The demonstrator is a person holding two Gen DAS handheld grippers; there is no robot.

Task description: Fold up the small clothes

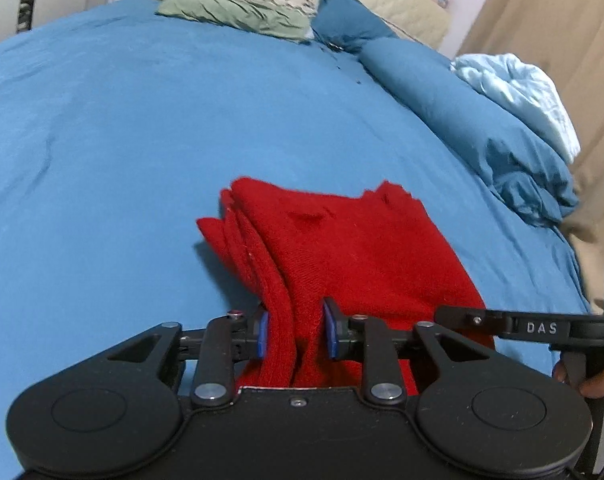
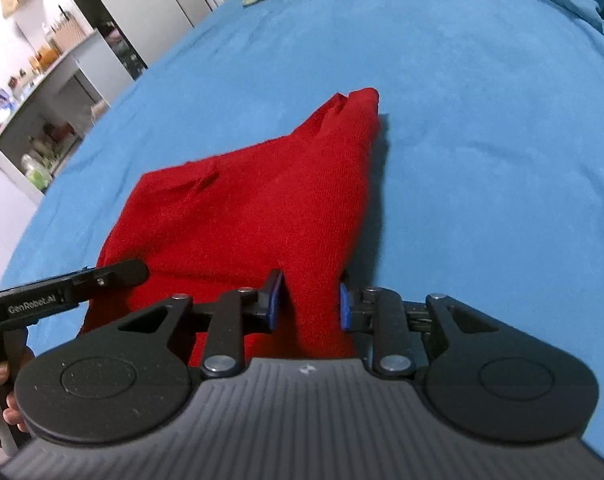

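Both claws pinching the near edge of a red knit garment on the bed.

Left claw (image 1: pixel 295 332) has its blue pads (image 1: pixel 263 335) squeezed on a bunched fold of the red garment (image 1: pixel 342 248), and the right claw (image 2: pixel 308 307) grips another fold the same way. The garment lies folded mid-frame on the blue bedsheet (image 1: pixel 142 140). Upper middle there's a green pillow (image 1: pixel 238 12), and upper right a light blue blanket (image 1: pixel 522 92) in a heap.
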